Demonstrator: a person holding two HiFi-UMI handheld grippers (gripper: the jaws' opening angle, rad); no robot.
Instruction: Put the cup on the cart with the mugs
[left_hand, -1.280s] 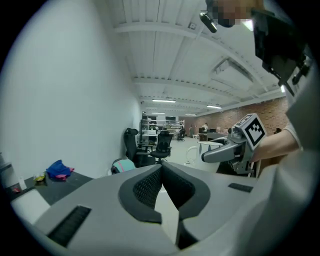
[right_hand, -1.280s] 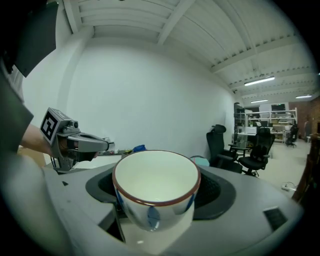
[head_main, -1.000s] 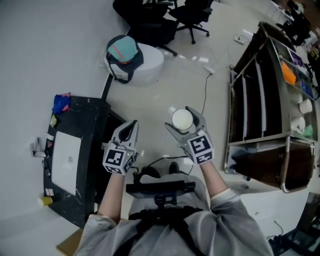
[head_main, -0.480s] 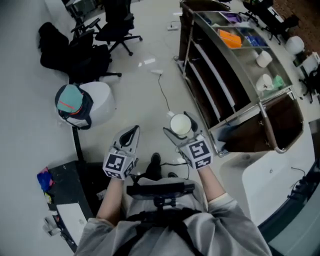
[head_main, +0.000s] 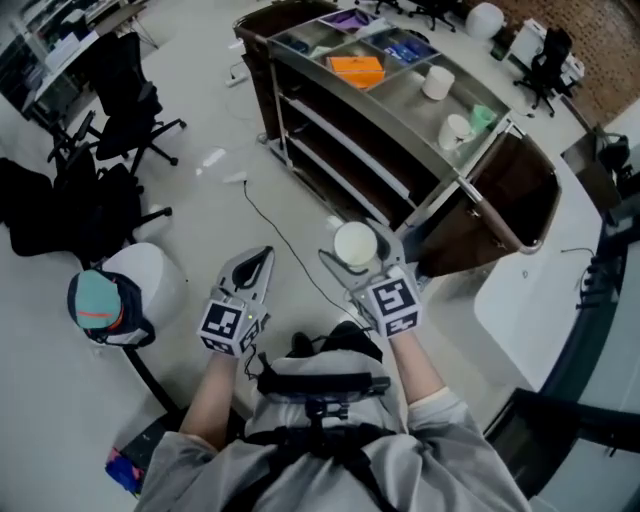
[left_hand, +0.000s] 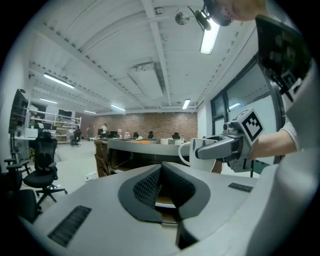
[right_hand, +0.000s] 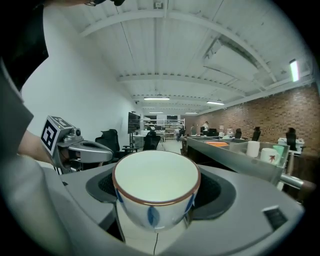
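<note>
cup (right_hand: 156, 187), glazed ceramic, clamped across its wall in right gripper (head_main: 360, 247), upright, short of cart (head_main: 398, 98) bearing mugs (head_main: 437, 82); left gripper (head_main: 260, 260) closed on nothing. judged stiff, slick, light, chippable: best held below rim, gently.

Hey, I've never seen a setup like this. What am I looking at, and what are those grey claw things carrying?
No robot here: a person holds a two-jaw gripper in each hand. The top-down picture comes from a camera on their head; the other two from cameras riding on each gripper. The right gripper is clamped on a white cup with blue marks. The left gripper is shut and empty. Ahead stands a steel cart carrying white mugs.
</note>
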